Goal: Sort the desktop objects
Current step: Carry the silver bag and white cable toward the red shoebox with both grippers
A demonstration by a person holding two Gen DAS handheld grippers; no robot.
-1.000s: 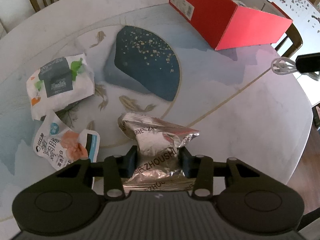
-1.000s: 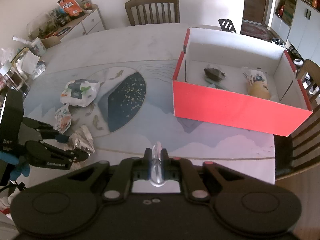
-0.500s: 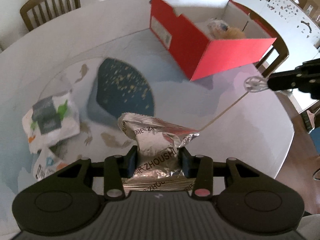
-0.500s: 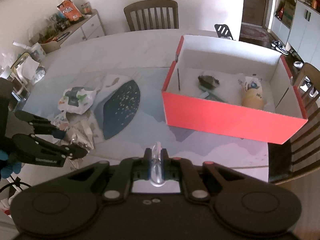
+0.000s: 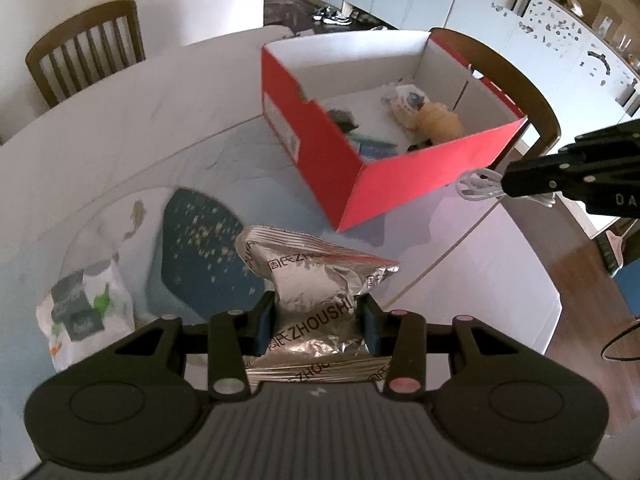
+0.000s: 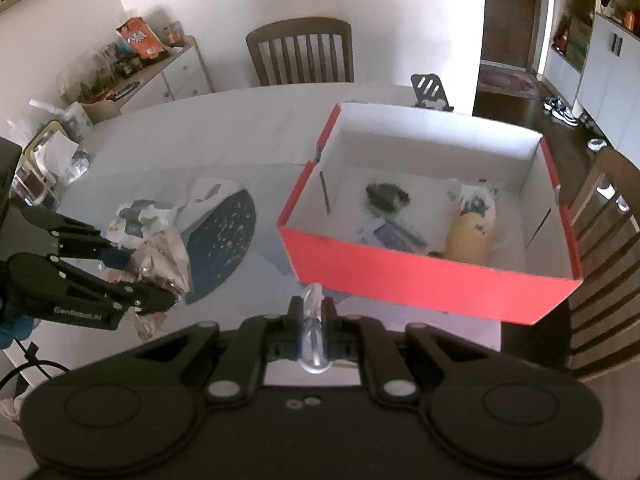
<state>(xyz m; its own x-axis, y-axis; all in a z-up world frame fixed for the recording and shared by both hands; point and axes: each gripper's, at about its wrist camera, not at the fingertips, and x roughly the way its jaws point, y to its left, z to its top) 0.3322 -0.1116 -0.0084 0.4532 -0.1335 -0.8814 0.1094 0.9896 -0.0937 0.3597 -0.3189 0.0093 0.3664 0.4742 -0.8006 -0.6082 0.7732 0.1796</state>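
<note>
So the left gripper [image 5: 316, 320] has its fingers clamped on a crinkly silver foil snack bag [image 5: 316, 280] with "ZHOUSHI" printed on it, pinching it around the middle, and the bag is up off the table [image 5: 460, 264]. The right gripper [image 6: 314, 324] has its fingers squeezed together on a small clear plastic thing [image 6: 313, 320]; from the left wrist view it looks like a little white ring-shaped piece [image 5: 478, 186] sticking out of the tips, can't really tell what it is.

Past the right gripper sits a red cardboard box [image 6: 424, 280] with a white inside, toward the table's right edge. It's already got a tan snack pack [image 6: 472, 226], a dark crumpled wrapper [image 6: 386, 196] and something flat and bluish in it. Over by the left edge, a white and green snack packet [image 5: 86, 312] lies next to the dark blue patch [image 5: 200, 248] printed on the tabletop. Wooden chairs [image 6: 300, 52] stand around the table.
</note>
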